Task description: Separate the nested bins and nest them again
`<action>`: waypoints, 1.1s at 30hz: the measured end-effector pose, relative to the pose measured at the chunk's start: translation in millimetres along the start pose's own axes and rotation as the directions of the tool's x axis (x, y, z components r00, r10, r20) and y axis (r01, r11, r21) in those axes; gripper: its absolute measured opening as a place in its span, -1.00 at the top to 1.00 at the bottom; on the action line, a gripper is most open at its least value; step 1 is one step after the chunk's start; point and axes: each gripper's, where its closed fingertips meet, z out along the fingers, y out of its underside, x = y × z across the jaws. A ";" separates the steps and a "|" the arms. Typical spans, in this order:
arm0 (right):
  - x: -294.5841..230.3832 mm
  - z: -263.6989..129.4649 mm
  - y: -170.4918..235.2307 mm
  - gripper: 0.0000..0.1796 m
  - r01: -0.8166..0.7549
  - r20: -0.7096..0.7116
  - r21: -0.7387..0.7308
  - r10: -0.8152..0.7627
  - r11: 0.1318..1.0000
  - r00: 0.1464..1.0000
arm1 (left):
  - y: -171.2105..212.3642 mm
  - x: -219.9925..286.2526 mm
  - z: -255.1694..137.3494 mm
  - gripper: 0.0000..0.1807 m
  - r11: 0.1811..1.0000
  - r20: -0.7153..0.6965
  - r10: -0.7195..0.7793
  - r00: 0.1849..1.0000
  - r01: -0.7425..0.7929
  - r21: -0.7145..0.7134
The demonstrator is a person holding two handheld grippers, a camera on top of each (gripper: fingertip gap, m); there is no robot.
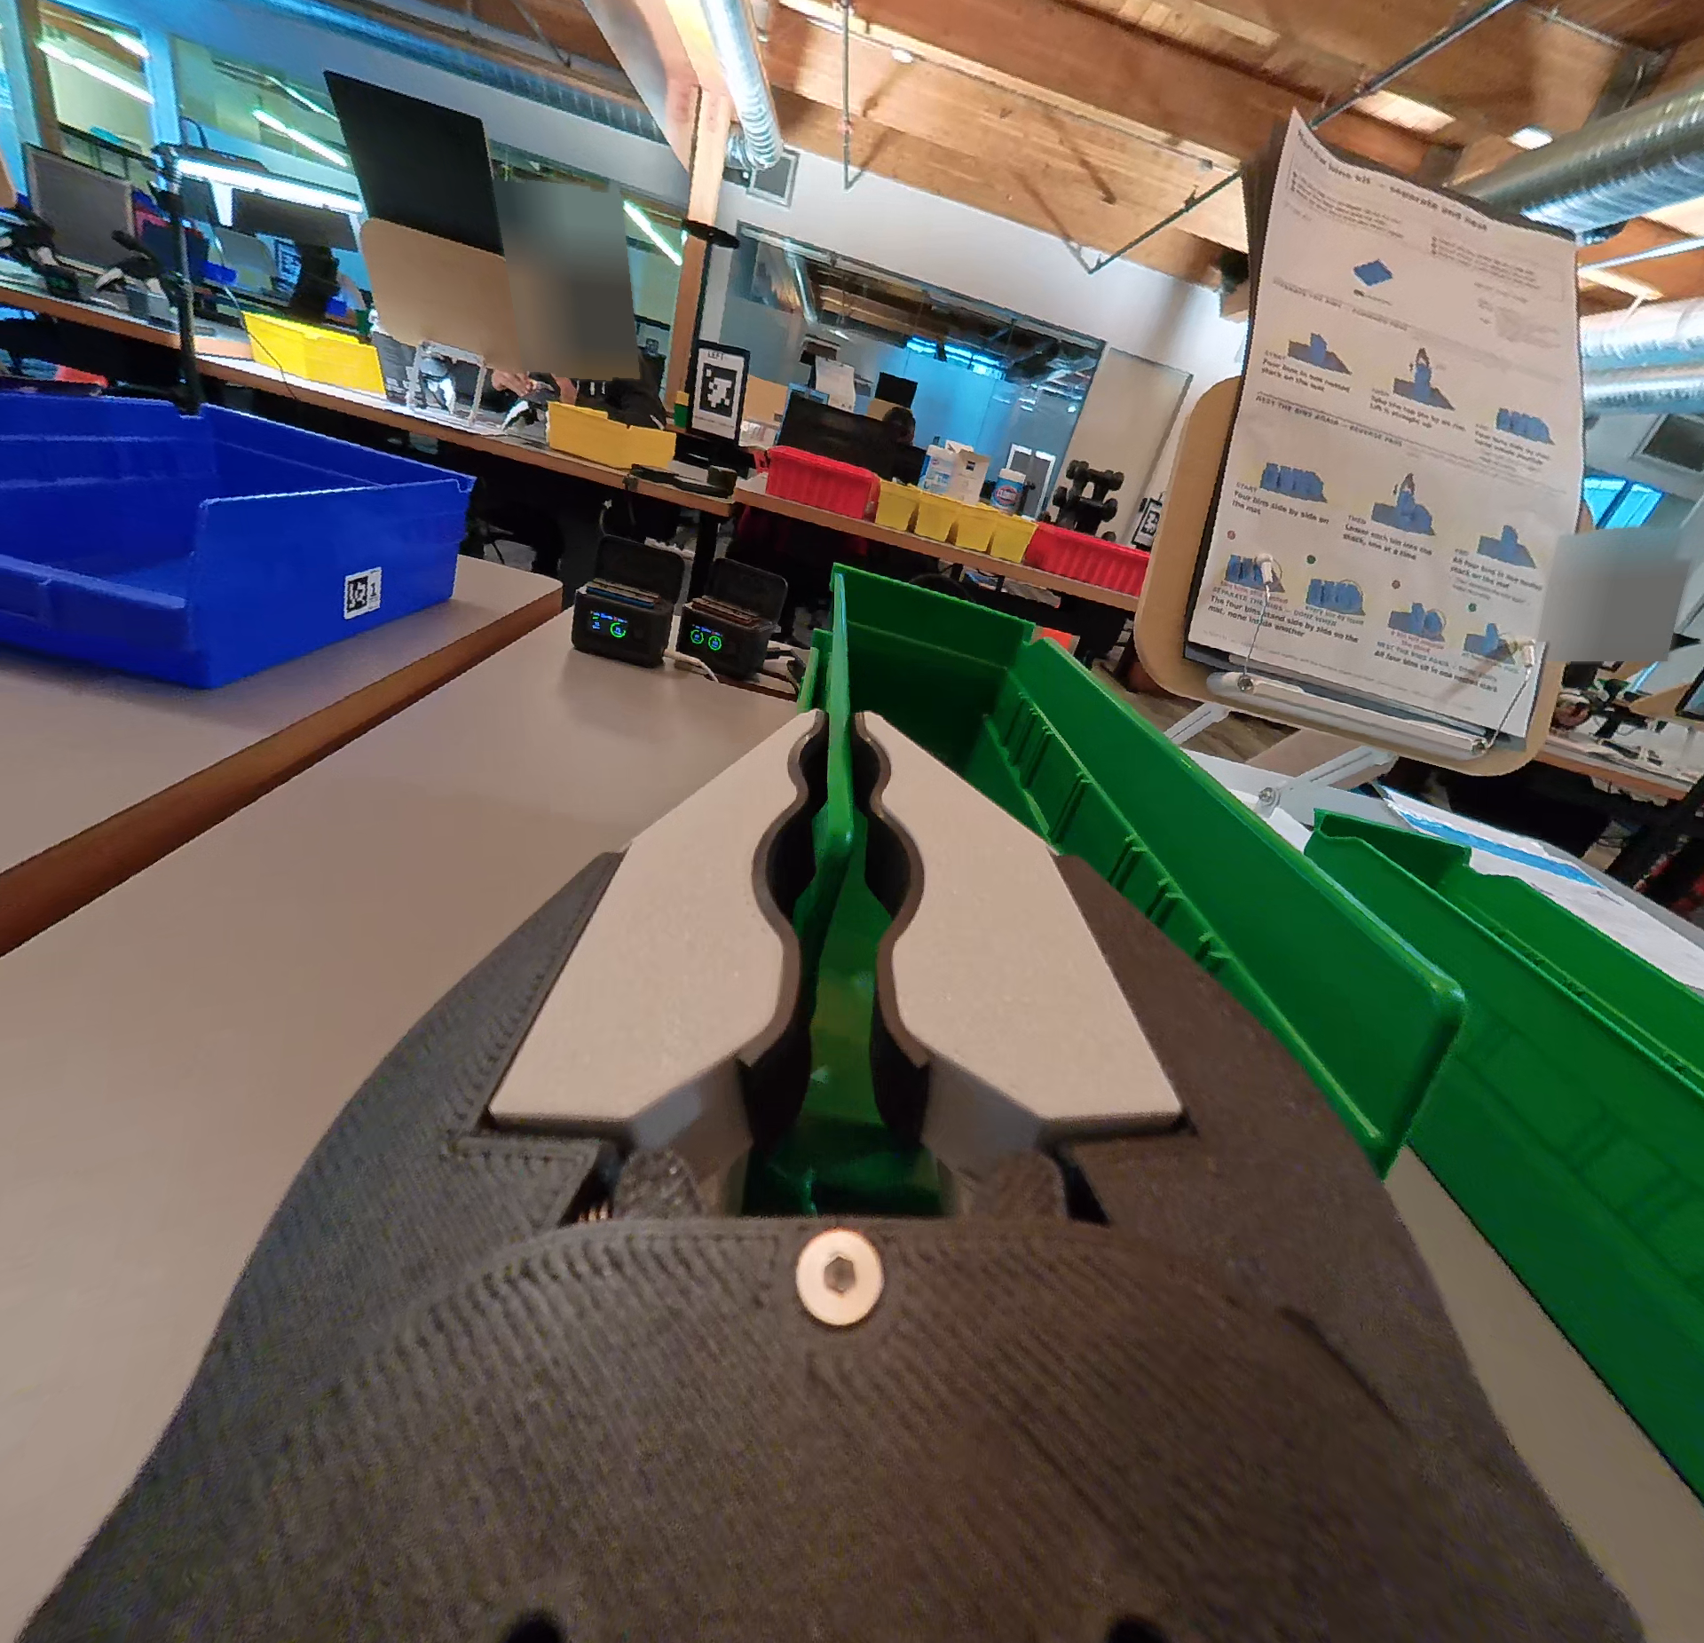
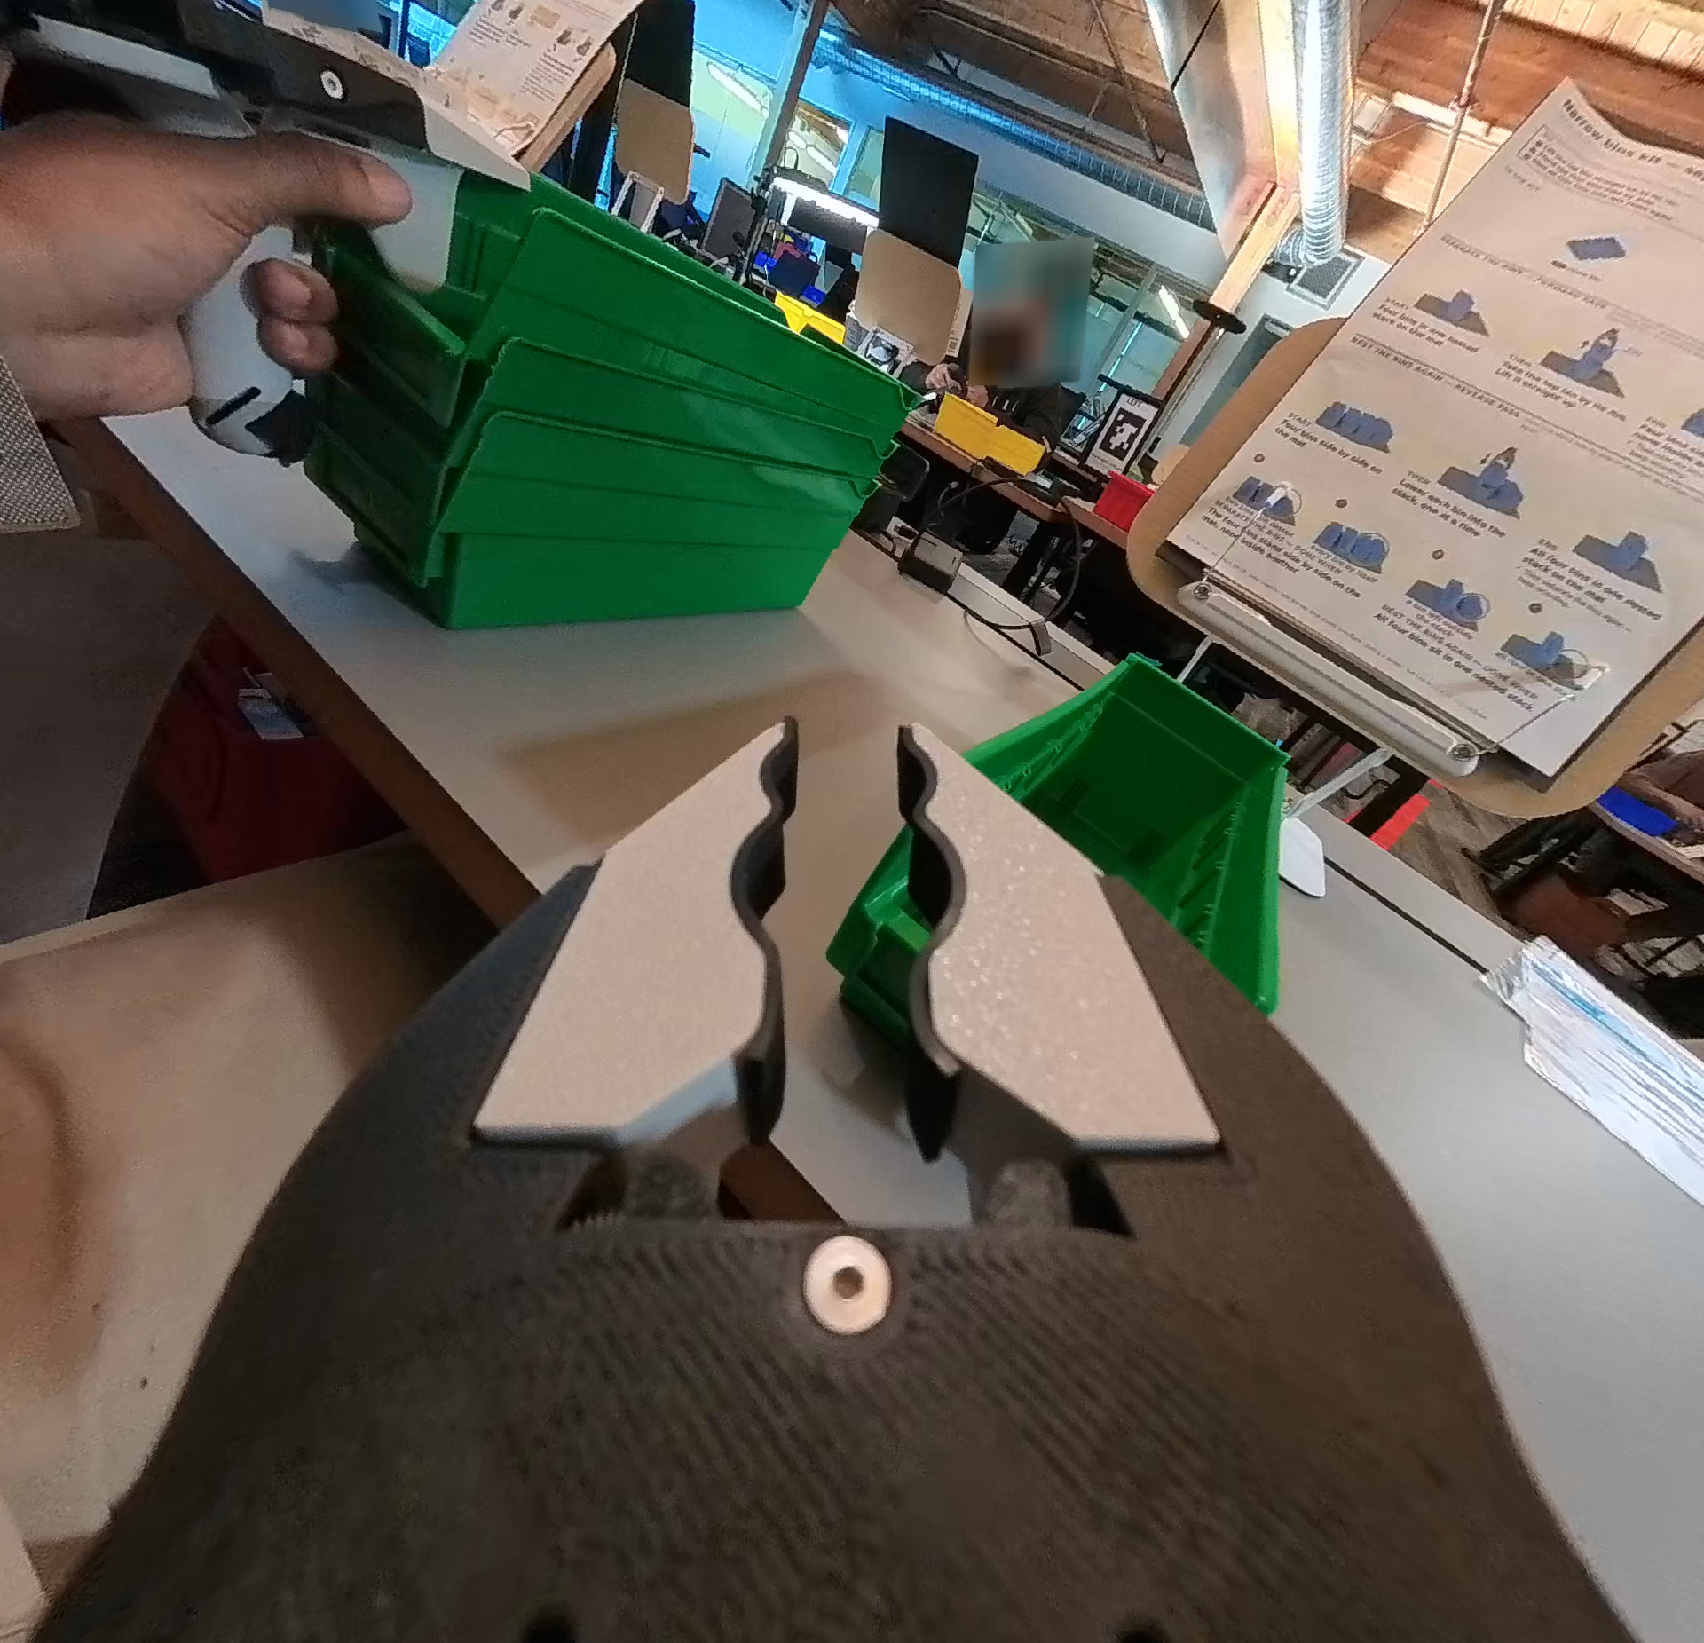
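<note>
My left gripper is shut on the end wall of a green bin. In the right wrist view this bin is the top one of a nested green stack, with its near end tilted up. A hand holds the left gripper there. The lower bins of the stack show on the right of the left wrist view. A single green bin lies on the grey table, apart from the stack. My right gripper is open and empty, just left of that bin's near end.
An instruction sheet on a clipboard stand rises at the table's right rear. A blue bin sits on the neighbouring table to the left. Two small black cases stand at the far edge. A flat blue-white packet lies at the right.
</note>
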 end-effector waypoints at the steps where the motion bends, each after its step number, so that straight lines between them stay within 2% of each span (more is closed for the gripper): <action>1: 0.0 0.0 -0.1 0.78 0.001 0.000 0.000 -0.001 1.000 1.000 | 0.2 0.4 -0.4 0.98 1.000 -0.003 0.001 1.000 -0.001 -0.002; 3: 0.5 -0.2 -0.1 0.78 0.005 -0.002 0.000 -0.005 1.000 1.000 | -1.0 3.1 -2.2 0.93 1.000 -0.029 -0.019 0.999 0.019 -0.005; 6: 1.3 0.0 0.5 0.78 0.009 -0.002 0.000 -0.009 1.000 1.000 | -5.9 8.4 -4.4 0.75 0.999 -0.076 -0.047 0.996 0.046 -0.021; 10: 2.6 0.8 2.4 0.78 0.004 0.000 -0.004 -0.004 1.000 1.000 | -4.3 12.2 -4.2 0.62 0.992 -0.110 -0.088 0.990 0.077 -0.105; 19: 3.5 0.9 3.4 0.78 0.000 0.001 -0.006 0.000 1.000 1.000 | -11.0 22.1 -8.2 0.27 0.954 -0.199 -0.265 0.944 0.226 -0.198; 21: 3.4 0.9 3.3 0.78 0.000 0.001 -0.006 0.000 1.000 1.000 | -17.6 21.2 -9.4 0.28 0.956 -0.213 -0.268 0.940 0.232 -0.179; 24: 3.0 0.7 3.0 0.78 0.002 0.001 -0.006 -0.001 1.000 1.000 | -47.7 11.9 -16.7 0.36 0.965 -0.217 -0.261 0.941 0.252 -0.065; 26: 2.6 0.7 2.9 0.78 0.003 0.001 -0.006 -0.003 1.000 1.000 | -54.3 3.8 -20.7 0.37 0.971 -0.198 -0.239 0.950 0.231 -0.062; 30: 2.0 0.6 2.5 0.78 0.005 0.001 -0.005 -0.005 1.000 1.000 | -31.3 -12.8 -22.1 0.37 0.988 -0.129 -0.101 0.987 0.084 -0.133; 33: 1.3 0.4 2.1 0.78 0.008 0.001 -0.005 -0.008 1.000 1.000 | -8.7 -20.2 -17.6 0.47 0.985 -0.089 -0.021 0.996 0.005 -0.174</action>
